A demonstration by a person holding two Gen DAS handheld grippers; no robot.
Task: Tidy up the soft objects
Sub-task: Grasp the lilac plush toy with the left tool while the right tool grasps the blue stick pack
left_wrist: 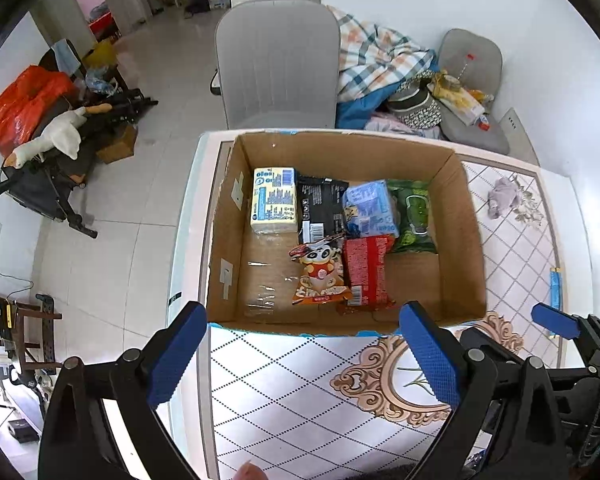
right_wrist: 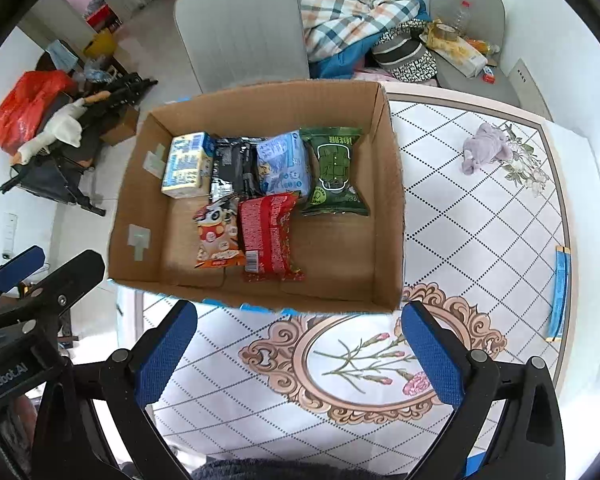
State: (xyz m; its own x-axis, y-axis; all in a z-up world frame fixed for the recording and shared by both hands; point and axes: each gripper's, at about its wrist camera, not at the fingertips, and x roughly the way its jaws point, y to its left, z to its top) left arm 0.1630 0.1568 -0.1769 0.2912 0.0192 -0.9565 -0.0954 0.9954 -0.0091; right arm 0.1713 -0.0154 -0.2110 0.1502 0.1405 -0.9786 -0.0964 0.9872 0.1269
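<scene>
A: What carries it all?

B: A surface point(right_wrist: 480, 216) with a diamond-patterned cloth and a floral medallion near its front edge. Behind its far edge stand a grey chair point(right_wrist: 240, 28) and a second seat piled with a plaid blanket point(right_wrist: 352, 12); the floor is white tile.

A: And the soft things?

B: A cardboard box point(right_wrist: 388, 200) sits toward the left edge, holding six soft packets, among them a green pack point(right_wrist: 334, 172) and a red pack point(right_wrist: 268, 236). A small purple plush point(right_wrist: 486, 148) lies alone near the far right corner, well apart from the box.

A: The tools?

B: The left hand-held gripper point(left_wrist: 304, 356) and right hand-held gripper point(right_wrist: 300, 356) both hover at the front edge, fingers spread wide, holding nothing; the box wall stands just ahead of them
</scene>
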